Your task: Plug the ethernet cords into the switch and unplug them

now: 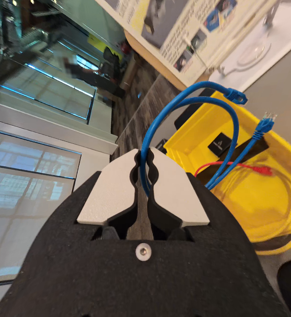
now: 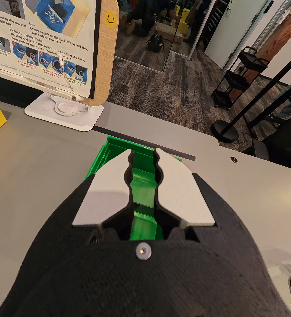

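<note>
1. Jaws of the left gripper point(image 1: 144, 152) are clenching a blue ethernet cord point(image 1: 160, 116), which is passing between the fingertips at the centre of the left wrist view and running down the narrow gap between the fingers.
2. Above the tips the cord is arching in two loops toward the upper right of the frame; one blue plug point(image 1: 235, 96) is pointing right near the top of the arch, and a second blue plug point(image 1: 265, 125) is sticking up farther right.
3. Behind the loops, at the right of the frame, a yellow bin point(image 1: 184, 142) is lying tilted in the picture, holding a coiled yellow cord point(image 1: 277, 202), a thin red cord point(image 1: 254, 169) and a small black box point(image 1: 219, 144).
4. Jaws of the right gripper point(image 2: 144, 151) are standing apart, gripping nothing, at the centre of the right wrist view.
5. Between and beneath those fingers a green bin point(image 2: 117, 145) is sitting on the grey table point(image 2: 38, 163); no cord is showing in the part that can be seen.
6. An instruction board point(image 2: 43, 42) on a white stand point(image 2: 64, 116) is standing at the upper left of that frame.
</note>
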